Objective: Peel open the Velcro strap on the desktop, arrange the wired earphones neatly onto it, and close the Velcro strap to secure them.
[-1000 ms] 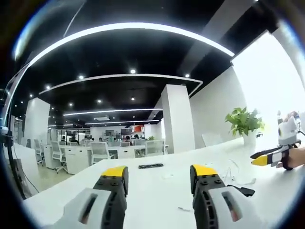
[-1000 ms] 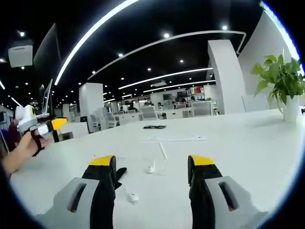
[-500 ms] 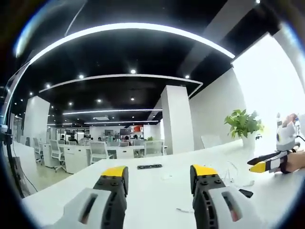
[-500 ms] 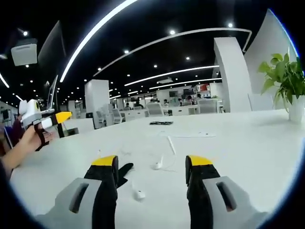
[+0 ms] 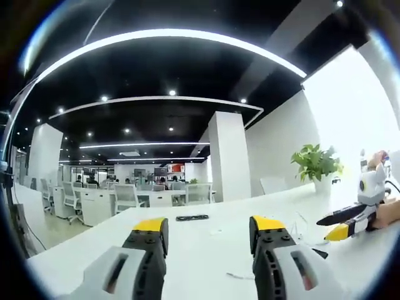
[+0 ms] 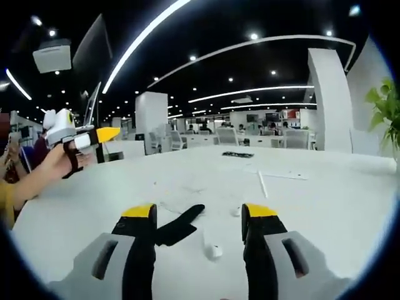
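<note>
White desktop (image 6: 325, 200): both grippers' fingers parted, empty; Velcro strap (image 6: 179, 225) partly hidden behind right gripper (image 6: 200, 215).

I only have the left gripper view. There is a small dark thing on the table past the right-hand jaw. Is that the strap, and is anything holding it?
Observer: Yes. In the right gripper view the black strap lies flat on the white table, closed, between the open jaws of the right gripper, and nothing holds it.
Operator: Where are the earphones?
Observer: One white earbud lies loose on the table beside the strap, not on it.
Operator: And my own gripper, from that side?
Observer: The left gripper is in a hand, lifted above the table and well off to the side of the strap.
</note>
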